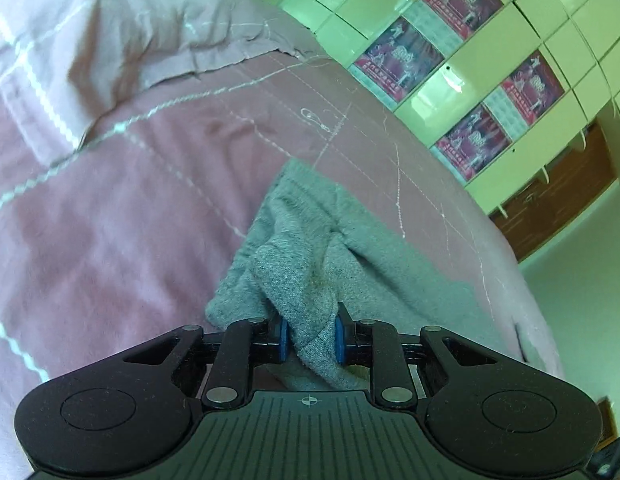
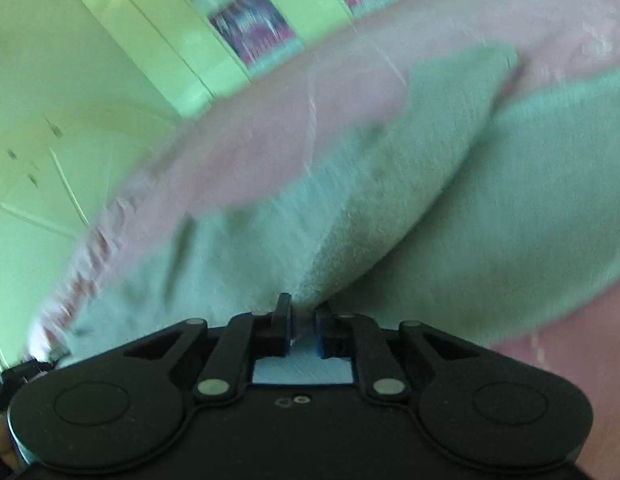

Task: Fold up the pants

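Grey fleece pants (image 1: 306, 248) lie on a pink bedspread (image 1: 122, 216). My left gripper (image 1: 310, 334) is shut on a bunched fold of the pants, lifted slightly, with the fabric trailing away toward the bed's right edge. In the right wrist view, my right gripper (image 2: 303, 328) is shut on another edge of the pants (image 2: 409, 184), which spread ahead and to the right over the bedspread (image 2: 270, 132). This view is motion-blurred.
A pink pillow (image 1: 122, 28) lies at the head of the bed, far left. Pale green cabinets with red posters (image 1: 465, 52) stand beyond the bed. A brown wooden door (image 1: 561, 200) is at right. The bed edge (image 2: 90, 248) drops off at left.
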Motion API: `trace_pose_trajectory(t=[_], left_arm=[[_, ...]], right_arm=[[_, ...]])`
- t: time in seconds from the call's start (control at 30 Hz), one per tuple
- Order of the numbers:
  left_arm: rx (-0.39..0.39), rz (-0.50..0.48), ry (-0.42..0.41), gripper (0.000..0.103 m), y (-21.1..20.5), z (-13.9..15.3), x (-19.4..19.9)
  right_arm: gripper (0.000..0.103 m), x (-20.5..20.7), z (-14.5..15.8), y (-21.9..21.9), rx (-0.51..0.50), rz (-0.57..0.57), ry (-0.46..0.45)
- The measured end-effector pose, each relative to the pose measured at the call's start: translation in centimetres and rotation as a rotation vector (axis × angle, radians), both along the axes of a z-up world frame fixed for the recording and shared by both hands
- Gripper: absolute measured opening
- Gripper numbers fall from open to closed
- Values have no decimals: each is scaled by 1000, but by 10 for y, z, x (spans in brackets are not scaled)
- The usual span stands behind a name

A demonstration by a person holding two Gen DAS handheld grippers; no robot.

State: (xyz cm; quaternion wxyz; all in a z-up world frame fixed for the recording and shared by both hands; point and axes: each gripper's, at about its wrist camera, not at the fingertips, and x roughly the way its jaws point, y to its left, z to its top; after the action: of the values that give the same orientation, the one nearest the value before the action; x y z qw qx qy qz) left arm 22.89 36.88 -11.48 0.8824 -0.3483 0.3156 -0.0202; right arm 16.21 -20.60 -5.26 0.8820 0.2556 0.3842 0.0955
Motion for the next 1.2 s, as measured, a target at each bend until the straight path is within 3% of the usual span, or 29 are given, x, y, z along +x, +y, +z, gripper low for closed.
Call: trace_pose_trajectory(t=[0.03,0.13,0.2,0.37,0.4,0.43,0.47,0.57,0.63,0.67,0.7,0.73,0.77,0.83,0.93,1.1,1.2], left_arm=[[-18,12,-3,23,2,-1,0],[37,-5,-7,23,-2,4,0],[34,-4,-20,23,-2,6,-4],[83,-32,-190,23,-8,35,-10],[127,-35,-173,23,-9,31,-7],[178,-45,-69,23,-10,19,2],[179,-59,-14,23,-9,8,5],[148,-60,-43,27,-4,10,-5],[172,-46,-51,39,-7,18,-13],[198,-36,-51,44,-10,23,-18],[232,-12,-54,62,-15,30,-25],[272,28,-44,95,-21,36,-31],[337,93,-23,103,-29,43,-38],[450,139,-13,103,-50,54,-48],[562,128,-14,103,-93,64,-53],[774,-7,-35,103,-184,61,-41],[854,-98,45,103,-218,46,-24]], right_arm=[[1,-2,0,-2,16,-9,-6],[2,0,6,2,-7,-1,-5],[3,1,9,5,-18,6,-5],[3,-14,28,-2,-25,-5,-107],[3,-12,23,-2,-37,-1,-81],[3,-8,12,-3,-50,8,-22],[3,-8,7,-4,-33,1,-14],[5,-8,10,-8,-4,-5,-18],[10,-11,12,-13,10,-10,-22],[12,-13,14,-14,10,-17,-25],[15,-16,17,-17,6,-26,-33],[20,-19,21,-19,-4,-35,-41],[22,-23,25,-23,-23,-46,-52],[31,-30,32,-29,-56,-71,-79],[32,-35,47,-37,-131,-111,-123],[32,-8,68,-40,-202,-134,-163],[32,21,74,-30,-312,-115,-165]])
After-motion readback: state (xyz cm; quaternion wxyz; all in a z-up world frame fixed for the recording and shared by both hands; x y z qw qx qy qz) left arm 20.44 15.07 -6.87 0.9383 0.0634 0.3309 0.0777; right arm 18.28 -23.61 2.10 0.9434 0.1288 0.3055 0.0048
